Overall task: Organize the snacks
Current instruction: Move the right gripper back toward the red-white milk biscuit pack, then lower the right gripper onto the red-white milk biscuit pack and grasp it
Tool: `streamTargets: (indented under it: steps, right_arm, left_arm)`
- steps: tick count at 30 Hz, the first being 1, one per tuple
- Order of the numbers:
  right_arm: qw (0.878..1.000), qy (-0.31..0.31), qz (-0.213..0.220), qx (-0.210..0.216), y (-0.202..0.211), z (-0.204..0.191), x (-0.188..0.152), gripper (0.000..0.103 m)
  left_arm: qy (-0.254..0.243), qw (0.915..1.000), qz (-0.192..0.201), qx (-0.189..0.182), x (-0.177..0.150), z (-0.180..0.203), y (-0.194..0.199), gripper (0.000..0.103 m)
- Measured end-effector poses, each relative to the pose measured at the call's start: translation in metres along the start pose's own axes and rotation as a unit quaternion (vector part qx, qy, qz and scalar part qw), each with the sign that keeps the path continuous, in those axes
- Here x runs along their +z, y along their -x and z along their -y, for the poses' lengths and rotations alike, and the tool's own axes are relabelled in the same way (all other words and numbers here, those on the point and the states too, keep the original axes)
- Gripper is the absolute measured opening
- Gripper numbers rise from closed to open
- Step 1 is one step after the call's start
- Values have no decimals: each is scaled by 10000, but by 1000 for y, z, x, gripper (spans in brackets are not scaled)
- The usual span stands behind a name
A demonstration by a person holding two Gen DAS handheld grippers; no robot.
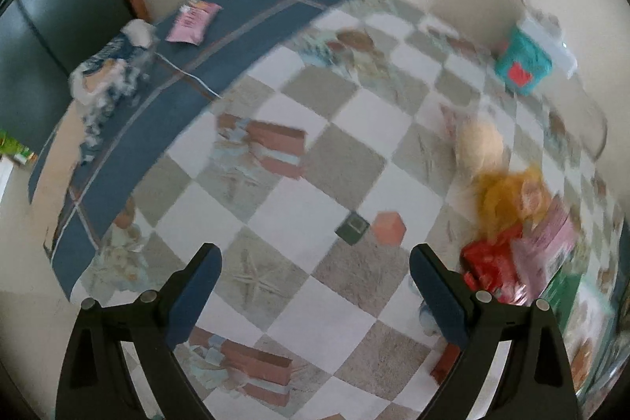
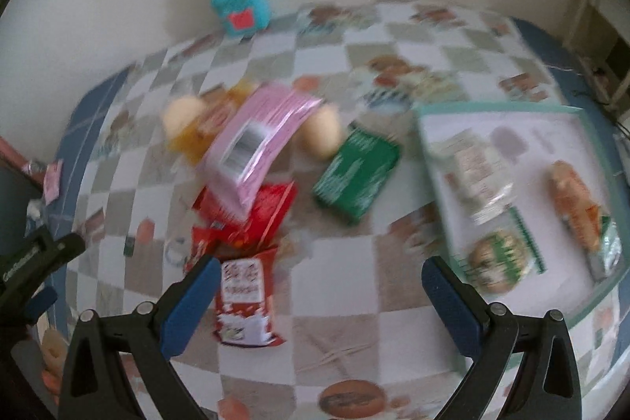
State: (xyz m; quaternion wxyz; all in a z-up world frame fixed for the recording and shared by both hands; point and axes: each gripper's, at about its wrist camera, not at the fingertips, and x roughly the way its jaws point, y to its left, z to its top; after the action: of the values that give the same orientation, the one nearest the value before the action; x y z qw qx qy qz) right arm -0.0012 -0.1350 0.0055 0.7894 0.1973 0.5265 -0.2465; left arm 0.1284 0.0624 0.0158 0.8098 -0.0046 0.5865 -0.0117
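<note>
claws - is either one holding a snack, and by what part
Nothing is held. The left claw and the right claw are both open, with only tablecloth between their fingers.

Cream wall (image 2: 78, 38) — checkered tablecloth (image 1: 299, 223) below.

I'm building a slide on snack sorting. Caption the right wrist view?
Open right gripper above a snack pile: pink packet on red packets, green box, tray alongside.

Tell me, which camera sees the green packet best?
The right wrist view. There the green packet lies whole in the open on the checked tablecloth, next to the pink packet. The left wrist view catches only a blurry green sliver of it at the right edge, behind the red packets.
</note>
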Motion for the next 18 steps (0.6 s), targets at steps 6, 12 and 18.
streamTargets:
  steps: [6, 12, 18]
  right_arm:
    - [9992, 160, -367, -68, -26, -12, -7, 103]
    - [9976, 332, -602, -52, -44, -21, -11, 103]
    - [9963, 500, -688, -112, -54, -29, -14, 103]
  left_arm:
    - [-359, 9971, -661, 99, -7, 20, -44, 96]
    - [-328, 9960, -814, 145, -7, 20, -56, 96]
    - [-277, 9968, -734, 165, -3, 15, -53, 96]
